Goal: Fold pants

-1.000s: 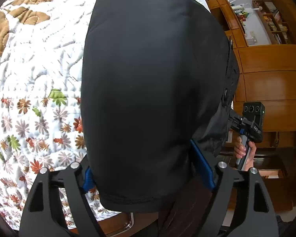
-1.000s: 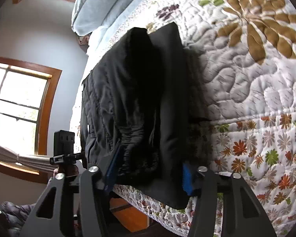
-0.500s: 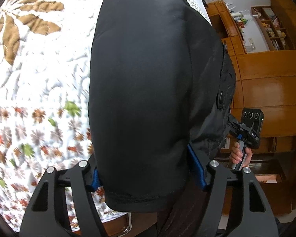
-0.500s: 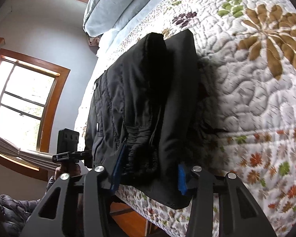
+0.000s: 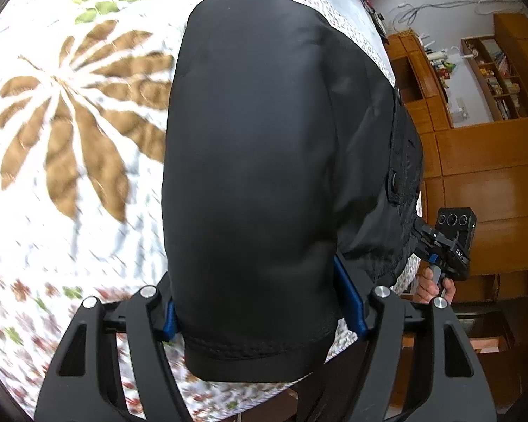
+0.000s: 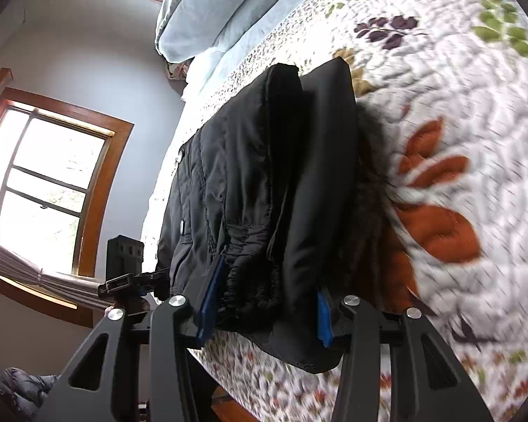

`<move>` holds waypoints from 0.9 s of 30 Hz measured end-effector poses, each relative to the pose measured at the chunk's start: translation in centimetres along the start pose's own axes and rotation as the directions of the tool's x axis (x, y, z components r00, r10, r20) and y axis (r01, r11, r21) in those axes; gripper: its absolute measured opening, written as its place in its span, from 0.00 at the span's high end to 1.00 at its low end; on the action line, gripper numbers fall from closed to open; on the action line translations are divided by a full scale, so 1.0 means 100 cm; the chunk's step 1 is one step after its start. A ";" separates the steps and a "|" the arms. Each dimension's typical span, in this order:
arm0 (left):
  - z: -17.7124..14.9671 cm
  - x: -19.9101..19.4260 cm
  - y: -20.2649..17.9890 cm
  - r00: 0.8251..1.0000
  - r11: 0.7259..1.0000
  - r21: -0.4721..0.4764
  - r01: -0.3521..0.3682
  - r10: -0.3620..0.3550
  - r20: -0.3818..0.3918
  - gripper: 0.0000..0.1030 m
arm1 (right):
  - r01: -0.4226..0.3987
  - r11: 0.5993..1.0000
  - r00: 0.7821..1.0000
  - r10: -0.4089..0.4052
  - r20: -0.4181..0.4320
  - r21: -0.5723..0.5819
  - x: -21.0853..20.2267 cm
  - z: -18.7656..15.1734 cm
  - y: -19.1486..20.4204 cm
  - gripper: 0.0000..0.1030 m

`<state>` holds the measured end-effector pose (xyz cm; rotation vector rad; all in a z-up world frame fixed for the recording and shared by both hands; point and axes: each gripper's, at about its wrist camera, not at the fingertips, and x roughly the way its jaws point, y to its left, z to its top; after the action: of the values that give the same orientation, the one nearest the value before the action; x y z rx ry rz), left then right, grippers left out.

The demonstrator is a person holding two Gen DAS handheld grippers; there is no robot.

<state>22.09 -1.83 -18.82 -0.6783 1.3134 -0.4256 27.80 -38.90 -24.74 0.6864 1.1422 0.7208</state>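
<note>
The black padded pants [image 5: 257, 161] hang folded over themselves above a floral quilted bed [image 5: 70, 140]. My left gripper [image 5: 260, 313] is shut on the hem end of the pants; its blue pads press both sides of the cloth. My right gripper [image 6: 264, 309] is shut on the gathered waistband end of the pants [image 6: 264, 183]. The right gripper also shows in the left wrist view [image 5: 447, 246] at the pants' far edge, and the left gripper shows in the right wrist view [image 6: 126, 267].
The quilt [image 6: 440, 140] covers the bed, with blue pillows [image 6: 221, 3] at its head. A window [image 6: 42, 183] is on the wall beside it. Wooden cabinets and shelves [image 5: 475, 140] stand past the bed's other side.
Both grippers have carried the pants further over the bed, toward its middle. The large brown leaf pattern now lies beside the pants. Both grips are unchanged.
</note>
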 end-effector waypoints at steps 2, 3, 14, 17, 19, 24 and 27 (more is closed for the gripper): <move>0.000 -0.001 0.002 1.000 1.000 -0.005 -0.004 0.004 0.007 0.33 | -0.004 1.000 1.000 0.004 -0.003 -0.002 0.007 0.004 0.002 0.56; 0.001 -0.002 0.004 1.000 1.000 -0.006 -0.006 0.006 0.011 0.33 | -0.005 1.000 1.000 0.005 -0.005 -0.002 0.010 0.006 0.002 0.56; -0.010 -0.025 0.017 0.998 0.999 -0.016 -0.032 0.033 0.061 0.29 | -0.022 1.000 1.000 0.022 -0.005 0.007 0.034 0.023 0.002 0.56; -0.012 -0.031 0.023 0.998 0.999 -0.019 -0.027 0.028 0.064 0.28 | -0.027 1.000 1.000 0.027 -0.005 0.007 0.036 0.029 0.000 0.56; -0.013 -0.034 0.028 0.998 1.000 -0.020 -0.023 0.024 0.063 0.28 | -0.031 0.999 1.000 0.031 -0.003 0.010 0.038 0.031 -0.001 0.56; -0.018 -0.038 0.032 0.998 1.000 -0.022 -0.013 0.015 0.063 0.27 | -0.045 0.999 0.999 0.045 0.004 0.021 0.037 0.027 -0.009 0.56; -0.019 -0.042 0.037 0.998 1.000 -0.021 -0.015 0.017 0.063 0.26 | -0.046 0.999 0.999 0.046 0.010 0.026 0.034 0.022 -0.012 0.56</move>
<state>18.96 3.16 -18.38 -0.6927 1.2644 -0.3756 30.94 -37.17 -26.96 0.7393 1.1317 0.7420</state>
